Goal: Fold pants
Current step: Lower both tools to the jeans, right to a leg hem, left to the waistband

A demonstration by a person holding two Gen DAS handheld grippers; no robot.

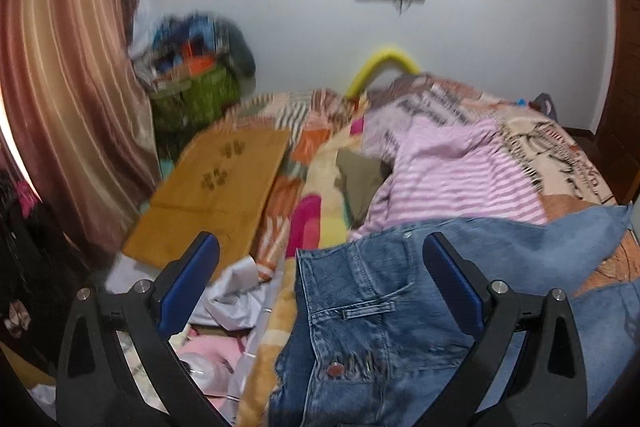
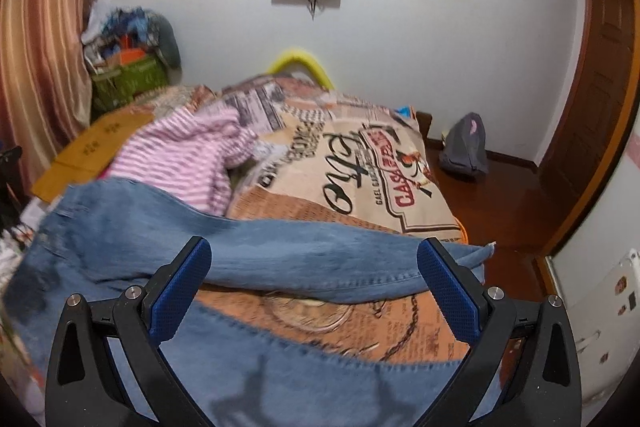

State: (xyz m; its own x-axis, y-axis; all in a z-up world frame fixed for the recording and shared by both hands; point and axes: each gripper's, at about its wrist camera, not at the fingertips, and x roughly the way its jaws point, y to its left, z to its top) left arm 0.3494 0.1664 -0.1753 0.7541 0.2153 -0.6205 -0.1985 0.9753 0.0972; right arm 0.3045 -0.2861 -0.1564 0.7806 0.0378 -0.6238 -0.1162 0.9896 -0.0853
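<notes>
Blue denim pants [image 1: 372,311] lie on the patterned bedspread [image 1: 320,163]. In the left wrist view the waistband with its button and a back pocket is at the near end. My left gripper [image 1: 320,251] is open above the waist, holding nothing. In the right wrist view the two legs [image 2: 288,259] spread apart across the bedspread [image 2: 360,163], one running right to a frayed hem near the bed's edge. My right gripper [image 2: 314,255] is open over the legs, empty.
A pink striped garment [image 1: 452,171] lies crumpled behind the pants, also in the right wrist view [image 2: 188,163]. A flat cardboard box [image 1: 216,187] lies left. A green basket [image 1: 192,99], curtain [image 1: 68,87], grey backpack [image 2: 466,147] and wooden door [image 2: 596,87] surround the bed.
</notes>
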